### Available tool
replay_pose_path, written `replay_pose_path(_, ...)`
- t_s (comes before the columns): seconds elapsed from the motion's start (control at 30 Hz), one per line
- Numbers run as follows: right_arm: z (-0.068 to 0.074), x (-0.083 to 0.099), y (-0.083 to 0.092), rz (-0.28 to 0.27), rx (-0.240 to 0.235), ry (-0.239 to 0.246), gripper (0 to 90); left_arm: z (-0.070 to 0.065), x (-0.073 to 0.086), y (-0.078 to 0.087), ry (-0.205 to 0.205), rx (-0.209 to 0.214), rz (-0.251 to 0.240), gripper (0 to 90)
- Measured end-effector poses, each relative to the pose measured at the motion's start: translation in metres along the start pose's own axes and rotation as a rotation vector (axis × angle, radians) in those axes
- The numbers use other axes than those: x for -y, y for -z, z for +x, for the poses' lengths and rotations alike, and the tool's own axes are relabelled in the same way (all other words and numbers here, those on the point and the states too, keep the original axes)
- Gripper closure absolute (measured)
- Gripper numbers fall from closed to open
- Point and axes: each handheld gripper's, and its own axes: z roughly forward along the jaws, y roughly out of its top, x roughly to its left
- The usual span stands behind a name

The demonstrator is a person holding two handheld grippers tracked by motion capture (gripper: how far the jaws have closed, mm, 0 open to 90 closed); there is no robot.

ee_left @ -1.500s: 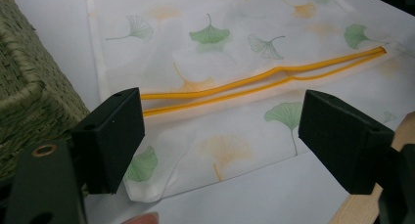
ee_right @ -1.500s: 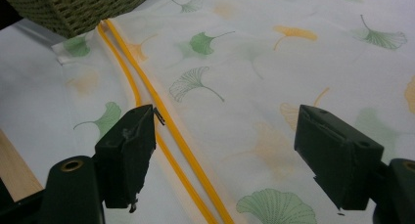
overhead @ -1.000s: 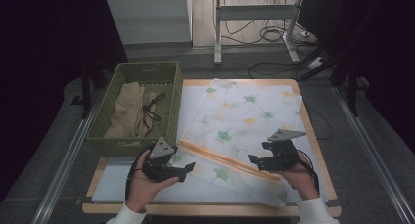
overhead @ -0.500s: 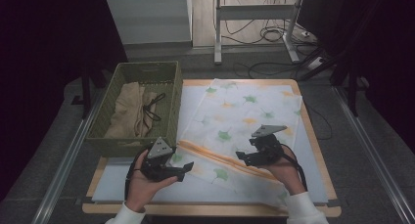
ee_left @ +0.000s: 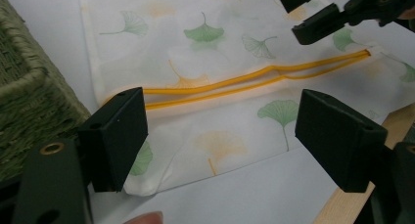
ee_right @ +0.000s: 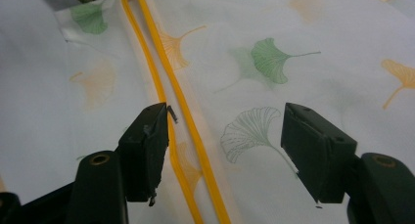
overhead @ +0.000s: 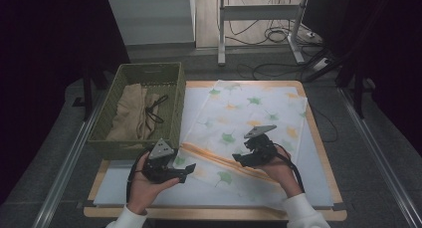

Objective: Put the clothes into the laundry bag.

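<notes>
So the right gripper (overhead: 238, 162) has slid in along the cloth toward the orange strip since the earlier frame, and its jaws have just been closing a bit, with the strip's edge between them but not pinched yet; the left gripper (overhead: 189, 169) hasn't budged.

High view: the leaf-print cloth bag (overhead: 249, 113) lies flat on the white board (overhead: 313, 188), just right of the green basket (overhead: 149, 76); the orange strip (overhead: 219, 161) runs across the bag's near part, left gripper at its basket end, right gripper near the middle.

Left gripper view: jaws spread wide, nothing clamped; the bag's corner and the strip (ee_left: 220, 84) sit beyond them, basket (ee_left: 24, 101) close by.

Right gripper view: jaws apart over the bag (ee_right: 274, 62), one jaw right beside the strip (ee_right: 166, 87); pads aren't pressing anything.
</notes>
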Motion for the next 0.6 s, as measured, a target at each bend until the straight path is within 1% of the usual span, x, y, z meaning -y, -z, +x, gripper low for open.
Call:
replay_pose_path(0.1, 0.001, -0.002, -0.008, 0.023, -0.012, 0.012, 34.5, -0.001, 0.001, -0.002, -0.005, 0.003, 0.008, 19.8)
replay_pose_path(0.2, 0.001, -0.005, -0.015, 0.039, -0.007, 0.021, 35.2, -0.001, 0.001, -0.003, -0.005, 0.003, 0.011, 19.7)
replay_pose_path(0.23, 0.001, -0.005, -0.015, 0.039, -0.007, 0.021, 35.2, -0.001, 0.001, -0.003, -0.006, 0.003, 0.011, 19.7)
replay_pose_path(0.27, 0.002, -0.009, -0.022, 0.056, -0.008, 0.038, 35.2, -0.001, 0.001, -0.003, -0.005, -0.001, 0.011, 19.8)
replay_pose_path(0.33, 0.004, -0.013, -0.027, 0.067, -0.008, 0.055, 35.5, -0.001, 0.002, -0.004, -0.004, -0.004, 0.009, 19.8)
replay_pose_path(0.37, 0.004, -0.013, -0.027, 0.067, -0.008, 0.055, 35.5, -0.001, 0.002, -0.004, -0.004, -0.004, 0.009, 19.7)
replay_pose_path(0.4, 0.004, -0.018, -0.034, 0.091, -0.006, 0.079, 37.1, -0.001, 0.002, -0.005, -0.003, -0.006, 0.007, 19.8)
replay_pose_path(0.43, 0.004, -0.018, -0.034, 0.091, -0.006, 0.079, 37.1, -0.001, 0.002, -0.005, -0.003, -0.006, 0.007, 19.9)
replay_pose_path(0.5, 0.004, -0.023, -0.040, 0.105, -0.015, 0.087, 38.1, 0.000, 0.004, -0.009, 0.000, -0.011, 0.022, 19.9)
replay_pose_path(0.6, 0.006, -0.021, -0.045, 0.132, -0.024, 0.100, 38.1, -0.001, 0.005, -0.010, -0.005, -0.007, 0.027, 19.8)
